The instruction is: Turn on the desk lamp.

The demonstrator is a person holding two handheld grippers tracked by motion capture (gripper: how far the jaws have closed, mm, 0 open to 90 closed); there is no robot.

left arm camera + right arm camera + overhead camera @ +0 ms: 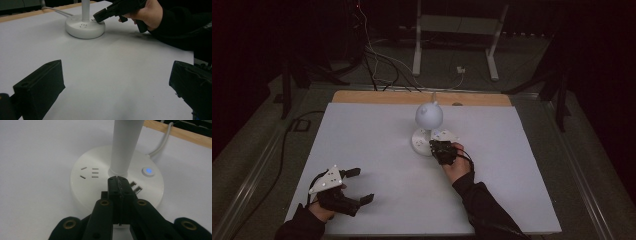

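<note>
I have the right tool (117, 180) with its jaws pressed together, nothing between them, its tip resting on top of the lamp base (87, 187) just in front of the white stem (125, 147) and beside the small slots on the base. The lit blue button (148, 170) sits a little to the side of the tip. The lamp (428, 116) stands toward the far middle of the desk (377, 150). My left tool (357, 185) rests well apart near the front left corner, its jaws spread wide and holding nothing.
</note>
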